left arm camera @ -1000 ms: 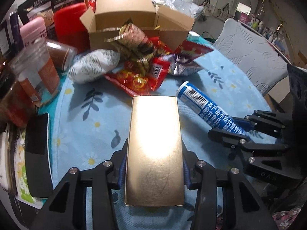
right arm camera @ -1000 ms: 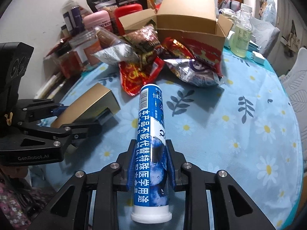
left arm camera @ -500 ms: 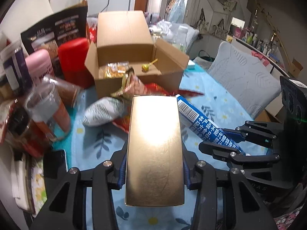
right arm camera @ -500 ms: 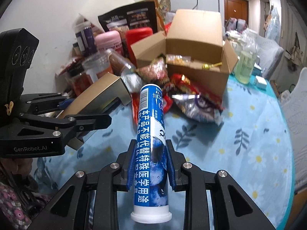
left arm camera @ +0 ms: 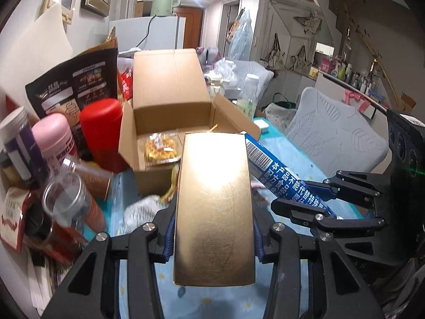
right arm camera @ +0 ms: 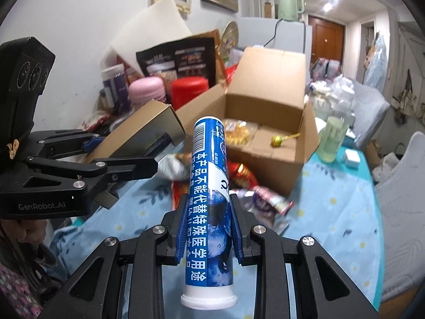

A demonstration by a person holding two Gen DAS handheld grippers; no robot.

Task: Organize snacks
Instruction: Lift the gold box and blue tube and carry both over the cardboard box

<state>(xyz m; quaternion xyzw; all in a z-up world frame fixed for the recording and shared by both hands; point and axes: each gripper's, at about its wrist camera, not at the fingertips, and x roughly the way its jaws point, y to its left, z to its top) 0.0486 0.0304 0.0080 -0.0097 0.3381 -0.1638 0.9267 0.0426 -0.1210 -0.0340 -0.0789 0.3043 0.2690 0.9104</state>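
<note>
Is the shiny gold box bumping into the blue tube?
Cannot tell. In the left wrist view the gold box overlaps the blue tube; the right wrist view shows no clear gap or contact.

Side-by-side wrist views toward cardboard box

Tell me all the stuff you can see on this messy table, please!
Gold box: one, gold, held in the left tongs.
Blue tube: one, blue and white, held in the right tongs.
Cardboard box: one, brown, open, at the back of the table.
Yellow snack packet: one, inside the cardboard box.
Lollipop: one, gold wrapper, inside the cardboard box.
Snack bags: several, red and silver, in front of the cardboard box.
Red canister: one, left of the cardboard box.
Pink canister: one, left of the red one.
Black pouch: one, behind the canisters.
Tablecloth: one, light blue with daisies.
Tongs: two, black, both shut on their things.
</note>
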